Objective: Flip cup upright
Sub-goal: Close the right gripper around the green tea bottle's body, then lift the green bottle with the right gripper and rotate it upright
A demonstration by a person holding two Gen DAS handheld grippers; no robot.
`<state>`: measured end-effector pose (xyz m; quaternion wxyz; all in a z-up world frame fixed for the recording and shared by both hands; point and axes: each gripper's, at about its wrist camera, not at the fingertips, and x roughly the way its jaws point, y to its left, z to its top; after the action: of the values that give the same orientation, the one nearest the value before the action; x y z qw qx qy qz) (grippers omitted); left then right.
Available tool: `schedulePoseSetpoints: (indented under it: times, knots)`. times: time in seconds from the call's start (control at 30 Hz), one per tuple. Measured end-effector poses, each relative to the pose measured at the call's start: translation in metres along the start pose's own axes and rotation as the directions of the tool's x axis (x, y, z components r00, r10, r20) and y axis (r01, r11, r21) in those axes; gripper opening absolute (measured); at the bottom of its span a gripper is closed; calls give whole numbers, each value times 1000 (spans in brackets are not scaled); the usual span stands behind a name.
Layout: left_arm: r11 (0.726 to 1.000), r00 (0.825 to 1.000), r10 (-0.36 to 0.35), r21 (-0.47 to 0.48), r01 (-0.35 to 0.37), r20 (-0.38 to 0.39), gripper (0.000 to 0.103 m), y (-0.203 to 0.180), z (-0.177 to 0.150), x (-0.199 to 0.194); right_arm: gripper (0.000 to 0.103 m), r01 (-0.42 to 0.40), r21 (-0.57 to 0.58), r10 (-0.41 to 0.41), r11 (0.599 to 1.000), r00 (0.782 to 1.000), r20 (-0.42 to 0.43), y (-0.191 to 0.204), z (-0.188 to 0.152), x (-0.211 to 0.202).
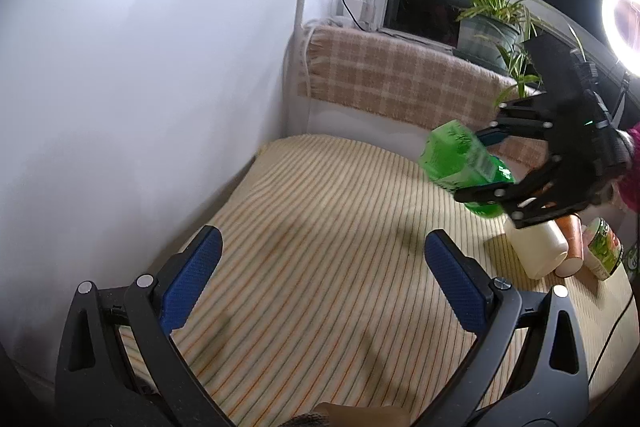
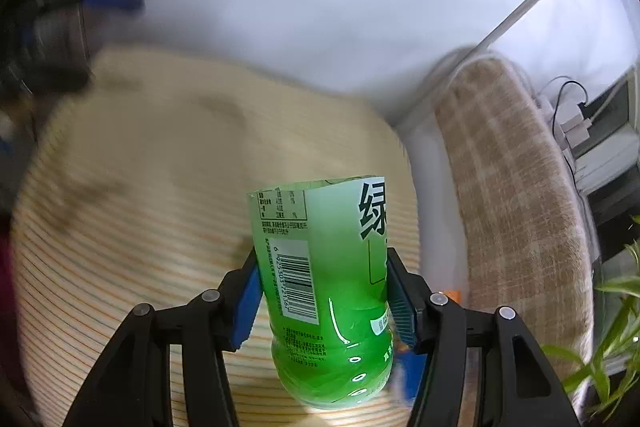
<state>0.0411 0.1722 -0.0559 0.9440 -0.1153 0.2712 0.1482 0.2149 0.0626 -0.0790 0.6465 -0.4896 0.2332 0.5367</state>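
- Cup (image 2: 324,291), a green cut-off bottle, sat clamped between the right claw's (image 2: 322,301) blue pads (image 2: 245,301), held tilted above the striped surface (image 1: 320,247).
- Left claw (image 1: 322,281) hung spread wide and held nothing.
- Cream bottle (image 1: 538,247) lay farther right.

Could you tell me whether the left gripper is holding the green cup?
No, the left gripper is open with nothing between its fingers, while the right gripper clamps the green cup.

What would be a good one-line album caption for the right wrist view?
Right gripper clamps a green cut-off bottle cup by its sides, held above the striped cloth.
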Motion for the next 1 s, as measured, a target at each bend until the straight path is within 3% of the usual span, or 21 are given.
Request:
schedulePoseSetpoints:
  times: [0.17, 0.27, 0.37, 0.5, 0.6, 0.73, 0.87, 1.0]
  knots:
    - [1000, 1000, -8, -4, 8, 22, 103, 2, 1, -13, 58, -59, 176, 36, 983, 991, 131, 14, -2, -43]
    - [1000, 1000, -20, -2, 20, 24, 103, 0, -1, -20, 58, -91, 318, 36, 944, 984, 174, 33, -13, -64]
    - [999, 998, -48, 0, 48, 27, 103, -5, -5, -30, 58, -98, 474, 3, 875, 980, 197, 52, -34, -81]
    - [997, 997, -79, 21, 79, 20, 103, -19, -13, -38, 58, -125, 656, -54, 744, 968, 247, 67, -67, -101]
    - [995, 995, -100, 22, 100, 4, 103, -31, -17, -42, 58, -125, 768, -99, 627, 966, 238, 77, -94, -112]
    - [989, 989, -147, 17, 147, -7, 103, -45, -23, -49, 58, -125, 887, -121, 445, 973, 198, 88, -139, -125]
    - [983, 984, -177, 32, 178, -27, 103, -60, -27, -52, 59, -155, 962, -120, 225, 975, 186, 98, -190, -136]
    - [977, 977, -208, 39, 210, -56, 103, -74, -30, -52, 59, -168, 983, -118, 80, 977, 176, 103, -233, -136]
